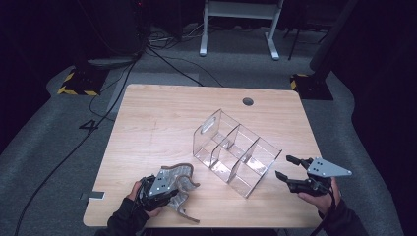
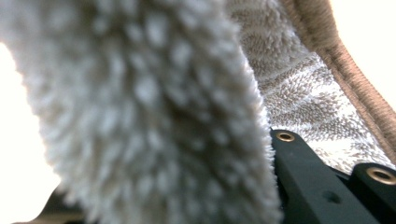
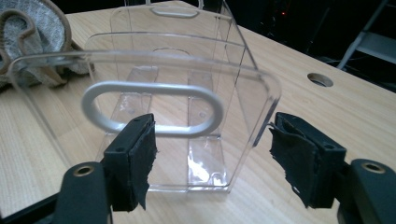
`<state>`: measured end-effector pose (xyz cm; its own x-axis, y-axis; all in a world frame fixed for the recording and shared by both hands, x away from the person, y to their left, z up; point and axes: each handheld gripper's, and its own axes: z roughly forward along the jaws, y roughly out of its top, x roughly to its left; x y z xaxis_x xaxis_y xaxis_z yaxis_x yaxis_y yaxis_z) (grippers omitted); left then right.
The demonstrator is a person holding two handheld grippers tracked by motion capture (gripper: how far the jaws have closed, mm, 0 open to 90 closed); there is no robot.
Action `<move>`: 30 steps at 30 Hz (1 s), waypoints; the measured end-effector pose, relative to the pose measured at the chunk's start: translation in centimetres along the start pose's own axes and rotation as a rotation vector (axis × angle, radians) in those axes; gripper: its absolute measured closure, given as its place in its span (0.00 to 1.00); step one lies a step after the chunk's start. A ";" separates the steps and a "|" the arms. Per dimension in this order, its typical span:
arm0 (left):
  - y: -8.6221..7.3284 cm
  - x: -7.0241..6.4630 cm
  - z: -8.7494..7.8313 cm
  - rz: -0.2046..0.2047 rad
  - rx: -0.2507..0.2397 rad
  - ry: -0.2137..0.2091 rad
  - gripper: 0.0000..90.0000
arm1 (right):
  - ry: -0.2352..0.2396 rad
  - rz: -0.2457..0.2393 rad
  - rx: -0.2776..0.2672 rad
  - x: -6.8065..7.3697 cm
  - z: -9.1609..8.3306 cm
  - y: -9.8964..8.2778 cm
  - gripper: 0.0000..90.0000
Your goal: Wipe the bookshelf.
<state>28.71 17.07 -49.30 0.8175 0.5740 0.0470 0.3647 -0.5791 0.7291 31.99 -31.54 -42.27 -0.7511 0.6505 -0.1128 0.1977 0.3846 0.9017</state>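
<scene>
Dark floor and loose cables surround the light wooden bench [image 1: 162,118]. One clear acrylic organizer [image 1: 236,152], split into three compartments, sits right of the bench's centre, all of them bare. At the near left edge the left gripper [image 1: 164,189] is clamped on one fluffy grey-brown towel [image 1: 179,179], probably lifting it clear. Near the right edge, the right gripper [image 1: 287,169] holds its jaws spread before the organizer's handle end, likely to steady it.

We see a pale wood-grain table [image 1: 147,128] with a matt finish. At its centre stands a glossy clear plastic organizer [image 1: 236,152]. At seven o'clock lies a fluffy, looped terry towel [image 1: 179,189] with a stitched brown hem. The right gripper's [image 3: 212,154] pads [image 3: 140,158] look like rough, torn black rubber.
</scene>
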 end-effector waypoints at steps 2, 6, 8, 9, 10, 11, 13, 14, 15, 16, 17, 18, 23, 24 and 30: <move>0.0 0.0 0.0 -0.003 0.000 -0.004 0.83 | 0.001 -0.012 0.001 -0.3 0.2 0.2 0.34; -0.1 -0.3 -0.1 -0.007 -0.001 -0.024 0.83 | 0.047 -0.035 0.025 -1.5 1.3 0.8 0.32; -0.1 -0.2 -0.1 -0.005 0.000 -0.027 0.83 | 0.061 -0.059 0.050 -1.7 2.1 1.0 0.32; -0.1 -0.2 0.0 -0.003 -0.001 -0.028 0.83 | 0.065 -0.060 0.038 -1.7 2.3 1.0 0.33; -0.1 -0.2 0.0 -0.003 -0.001 -0.028 0.83 | 0.072 -0.059 0.034 -1.8 2.4 1.1 0.32; -0.1 -0.1 0.0 -0.001 -0.004 -0.031 0.82 | 0.075 -0.072 0.039 -1.7 2.6 1.2 0.32; -0.1 0.0 0.0 -0.002 -0.004 -0.034 0.82 | 0.078 -0.080 0.041 -1.6 2.7 1.3 0.31; 0.0 0.0 0.0 -0.003 -0.004 -0.033 0.82 | 0.084 -0.081 0.040 -1.6 2.8 1.3 0.31; 0.0 -0.1 0.0 -0.002 -0.002 -0.030 0.82 | 0.088 -0.084 0.041 -1.5 2.8 1.3 0.32; 0.0 -0.1 0.0 -0.002 -0.002 -0.030 0.82 | 0.088 -0.084 0.041 -1.5 2.8 1.3 0.32; 0.0 -0.2 0.0 -0.003 -0.001 -0.027 0.82 | 0.086 -0.088 0.039 -1.4 2.8 1.4 0.32; 0.1 -0.2 0.0 -0.002 -0.005 -0.031 0.81 | 0.084 -0.094 0.038 -1.2 2.8 1.4 0.33; 0.6 -1.1 0.4 0.023 -0.018 -0.112 0.81 | 0.105 -0.152 0.027 0.3 3.1 1.8 0.44; 0.6 -1.1 0.4 0.023 -0.018 -0.112 0.81 | 0.105 -0.152 0.027 0.3 3.1 1.8 0.44; 1.8 -3.2 1.5 0.102 -0.009 -0.161 0.78 | 0.149 -0.199 0.033 1.7 4.1 2.5 0.45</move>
<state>27.39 13.27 -49.14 0.9110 0.4122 0.0120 0.2727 -0.6241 0.7322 33.78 -26.75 -41.90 -0.8613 0.4571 -0.2218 0.0554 0.5184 0.8533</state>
